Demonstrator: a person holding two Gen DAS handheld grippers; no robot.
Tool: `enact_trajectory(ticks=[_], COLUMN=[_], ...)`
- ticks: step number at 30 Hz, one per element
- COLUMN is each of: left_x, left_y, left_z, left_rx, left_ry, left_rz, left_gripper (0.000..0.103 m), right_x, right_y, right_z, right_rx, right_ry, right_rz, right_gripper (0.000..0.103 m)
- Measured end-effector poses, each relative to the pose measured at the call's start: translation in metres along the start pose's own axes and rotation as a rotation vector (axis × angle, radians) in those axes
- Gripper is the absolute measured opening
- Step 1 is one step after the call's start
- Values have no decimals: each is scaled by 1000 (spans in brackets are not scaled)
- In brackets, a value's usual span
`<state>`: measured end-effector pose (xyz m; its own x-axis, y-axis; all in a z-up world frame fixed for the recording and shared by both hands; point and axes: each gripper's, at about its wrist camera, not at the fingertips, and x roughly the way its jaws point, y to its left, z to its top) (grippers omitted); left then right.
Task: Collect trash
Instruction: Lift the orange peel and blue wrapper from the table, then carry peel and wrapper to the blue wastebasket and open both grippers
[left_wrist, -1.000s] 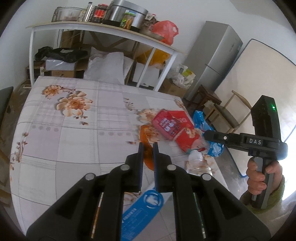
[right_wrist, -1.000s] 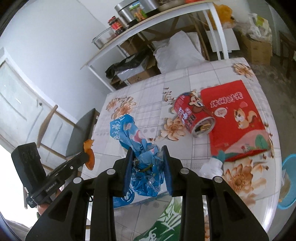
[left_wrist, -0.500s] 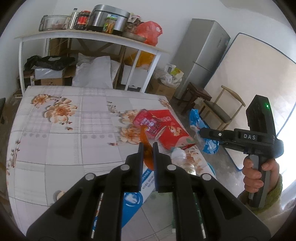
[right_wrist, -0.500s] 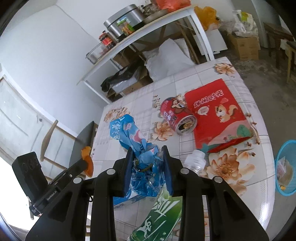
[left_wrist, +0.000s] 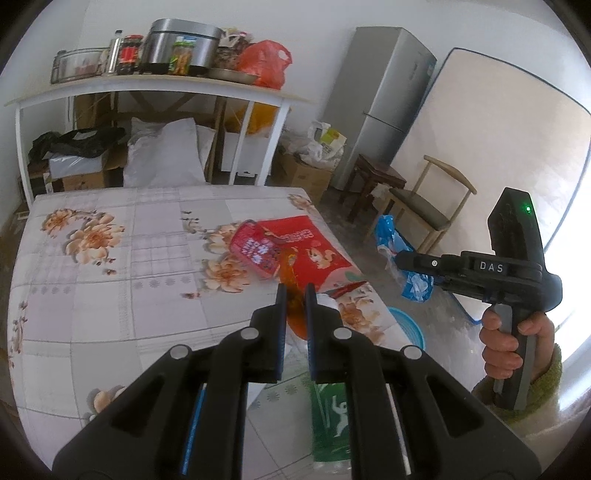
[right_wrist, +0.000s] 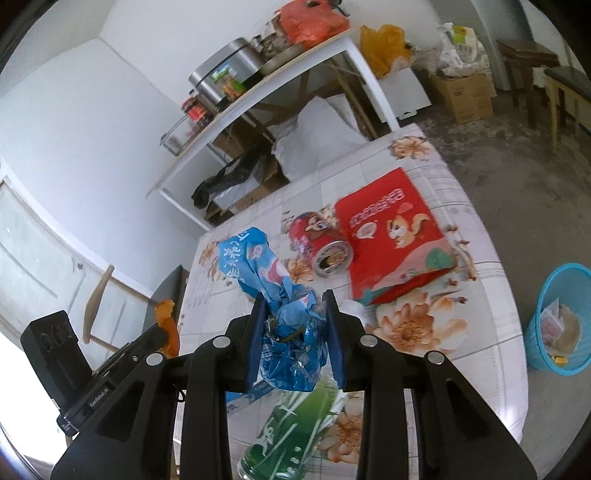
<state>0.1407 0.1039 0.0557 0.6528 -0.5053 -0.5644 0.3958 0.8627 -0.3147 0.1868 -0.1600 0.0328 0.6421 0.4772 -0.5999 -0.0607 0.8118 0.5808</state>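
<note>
My left gripper (left_wrist: 294, 291) is shut on a thin orange scrap (left_wrist: 293, 314), held above the floral table (left_wrist: 110, 295). My right gripper (right_wrist: 293, 299) is shut on a crumpled blue wrapper (right_wrist: 288, 343), which sticks up past the fingertips. In the left wrist view the blue wrapper (left_wrist: 406, 258) hangs beyond the table's right edge. A red can (right_wrist: 325, 243) lies on its side next to a flat red packet (right_wrist: 391, 236). A green bottle (right_wrist: 295, 424) lies on the near part of the table. A light-blue waste basket (right_wrist: 561, 317) with some scraps inside stands on the floor to the right.
A white shelf table (left_wrist: 155, 88) with jars, a steel pot and an orange bag stands behind. Boxes and sacks sit under it. A grey fridge (left_wrist: 380, 110), a stool and a wooden chair (left_wrist: 424, 206) are at the right. A person's hand (left_wrist: 513, 343) holds the right gripper.
Both grippers have moved to the right along the table with their loads still held. The blue basket has come into both views. The can and red packet have not moved on the cloth.
</note>
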Motion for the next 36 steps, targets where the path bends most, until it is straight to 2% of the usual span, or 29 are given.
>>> enact_trajectory(ticks=[6,12,19,23,29,32,34,35,36], left_x=[11,29,77,122,202,237,257,268,278], left_y=[-31,-71,-146,-199,-269,-299,-318,-328,-337], left_z=[3,6,14,13,-10,-23,-28,-31,-33], left_rx=[59,127,255,347,454,519,557,578,592], left_ry=[24,62,169,265,440,496,506,492,484], left_rz=[-34,-106,-255,-330,-371,-368,-367,-364,-368], left_gripper=[8,8,8,8,8,8,10,12,27], right_x=[-37,-90,-166,-189,-185,-173,-163,-160,-155], right_y=[-31,-85,-165,-216,-290,-318,-336,-342,-349], right_z=[-4,-15,-52,-82,-113,-110,-102,-99,-95], right_rx=[53,160,358,500,693,737,746,740,738], right_ry=[-86,-198,-365,-405,-386,-374,-359,-354,-351], right_rz=[-24,-95,-233,-285,-319,-321,-328,-331,-344], right_gripper=[30,30,30,30,30,30,32,32,35])
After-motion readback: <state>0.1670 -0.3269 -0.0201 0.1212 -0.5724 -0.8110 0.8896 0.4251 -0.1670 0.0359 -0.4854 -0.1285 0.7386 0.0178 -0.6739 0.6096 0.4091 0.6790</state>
